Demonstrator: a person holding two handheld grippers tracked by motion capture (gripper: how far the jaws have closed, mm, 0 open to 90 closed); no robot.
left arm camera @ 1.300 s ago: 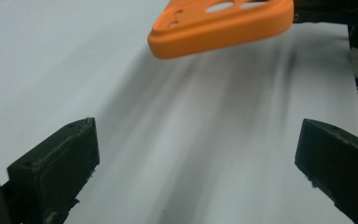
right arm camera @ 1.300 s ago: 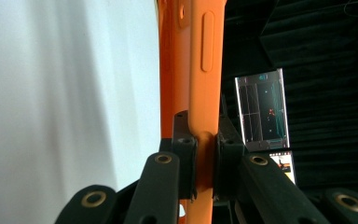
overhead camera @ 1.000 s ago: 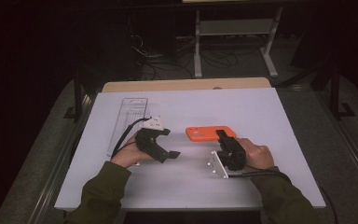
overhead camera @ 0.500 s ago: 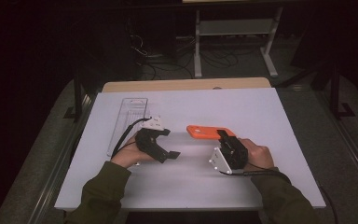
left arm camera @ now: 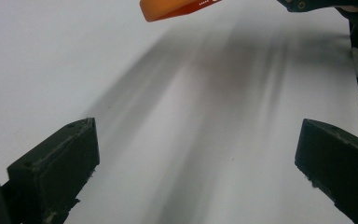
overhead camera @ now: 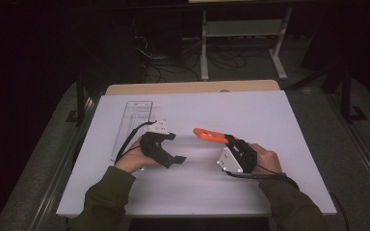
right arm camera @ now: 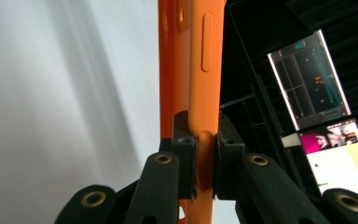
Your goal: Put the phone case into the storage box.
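Right gripper [right arm camera: 204, 158]: clamped on orange phone case [right arm camera: 191, 70] | left gripper [left arm camera: 200, 172]: jaws wide apart, empty

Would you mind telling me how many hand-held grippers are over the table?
2: the left hand-held gripper sits open at centre-left, and the right hand-held gripper at centre-right clamps the orange phone case.

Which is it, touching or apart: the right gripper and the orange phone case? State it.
Touching. The right gripper view shows the right gripper with both pads pressed on the orange phone case.
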